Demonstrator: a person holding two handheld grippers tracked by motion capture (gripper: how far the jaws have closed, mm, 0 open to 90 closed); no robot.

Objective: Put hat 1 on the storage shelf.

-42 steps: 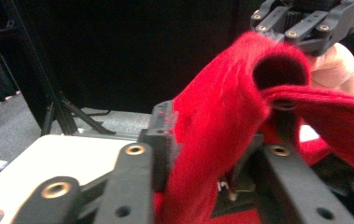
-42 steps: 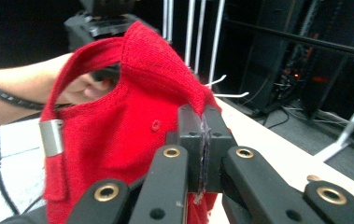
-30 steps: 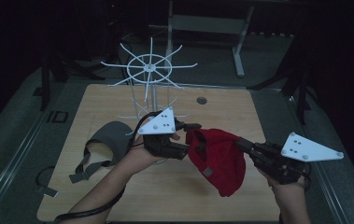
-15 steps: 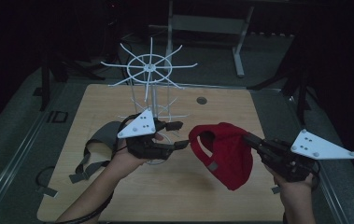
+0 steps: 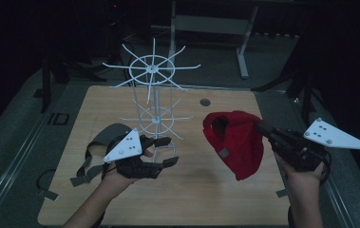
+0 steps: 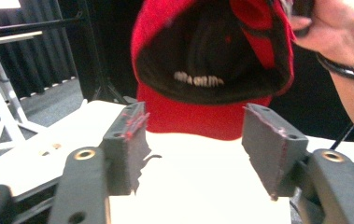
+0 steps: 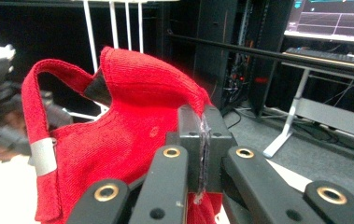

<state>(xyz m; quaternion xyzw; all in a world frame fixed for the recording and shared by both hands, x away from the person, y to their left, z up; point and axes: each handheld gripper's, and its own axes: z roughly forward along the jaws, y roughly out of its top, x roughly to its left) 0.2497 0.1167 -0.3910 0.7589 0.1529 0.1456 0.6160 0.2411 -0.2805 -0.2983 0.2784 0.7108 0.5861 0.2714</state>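
Red cap (image 7: 132, 135) pinched between right gripper (image 7: 202, 135) fingers

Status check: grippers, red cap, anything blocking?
Right gripper shut on red cap, held above table. Left gripper open, nothing between jaws, which have just been opening. White wire rack stands behind left gripper; grey cap lies beside it.

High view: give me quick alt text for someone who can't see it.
The right gripper holds a red cap up above a wooden table. The left gripper, open with nothing in it, hovers near a white wire hat rack, with a grey cap lying on the table beside it.
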